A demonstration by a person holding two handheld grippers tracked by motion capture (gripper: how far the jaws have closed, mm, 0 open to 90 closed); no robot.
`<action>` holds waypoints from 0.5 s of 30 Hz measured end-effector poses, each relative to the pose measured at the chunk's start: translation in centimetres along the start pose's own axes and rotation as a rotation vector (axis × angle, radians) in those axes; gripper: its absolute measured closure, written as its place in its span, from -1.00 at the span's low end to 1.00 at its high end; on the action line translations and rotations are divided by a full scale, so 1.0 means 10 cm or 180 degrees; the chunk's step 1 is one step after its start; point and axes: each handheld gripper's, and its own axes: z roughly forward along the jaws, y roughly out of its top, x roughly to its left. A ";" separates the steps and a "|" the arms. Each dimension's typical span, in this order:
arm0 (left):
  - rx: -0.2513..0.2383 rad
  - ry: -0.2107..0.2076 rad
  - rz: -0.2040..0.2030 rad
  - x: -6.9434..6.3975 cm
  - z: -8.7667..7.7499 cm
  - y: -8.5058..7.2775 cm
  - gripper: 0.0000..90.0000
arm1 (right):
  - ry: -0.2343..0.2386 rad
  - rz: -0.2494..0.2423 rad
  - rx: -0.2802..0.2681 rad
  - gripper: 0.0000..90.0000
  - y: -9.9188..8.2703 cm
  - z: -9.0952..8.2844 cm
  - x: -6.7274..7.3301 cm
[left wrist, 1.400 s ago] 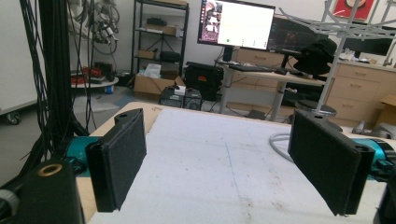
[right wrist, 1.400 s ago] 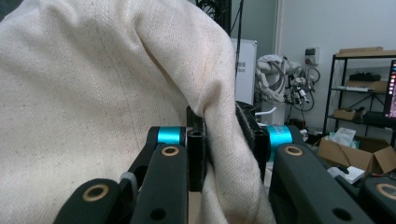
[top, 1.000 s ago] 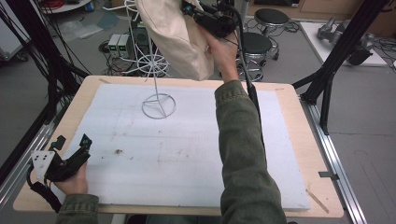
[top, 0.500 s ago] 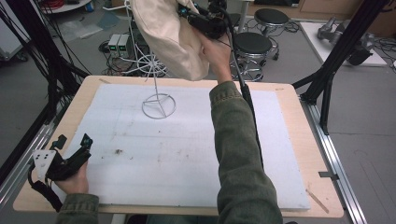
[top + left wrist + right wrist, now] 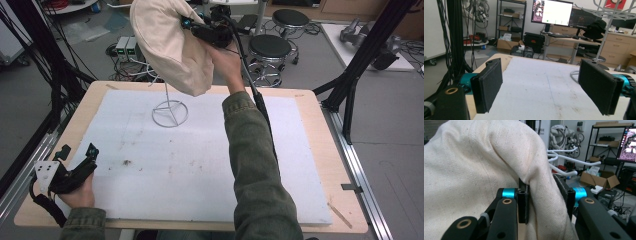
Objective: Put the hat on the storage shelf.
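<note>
Above the far edge of the table, your right gripper (image 5: 192,25) has a fold of the cream canvas hat (image 5: 170,45) between its jaws, which have just been easing apart; the pads look slack on the cloth. The hat hangs over the white wire stand (image 5: 169,112). Your left gripper (image 5: 77,162) rests at the near left of the white mat (image 5: 200,160), jaws wide apart and holding nothing.
</note>
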 end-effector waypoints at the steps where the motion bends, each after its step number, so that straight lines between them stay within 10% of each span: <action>1: -0.0005 -0.0001 -0.0001 0.00 0.00 0.00 -0.56 | 0.0002 0.0017 -0.0010 0.50 -0.01 0.00 0.00; 15: -0.0012 0.0001 -0.0004 -0.01 -0.01 0.00 -0.55 | 0.0012 0.0078 -0.0067 0.44 -0.06 -0.01 0.00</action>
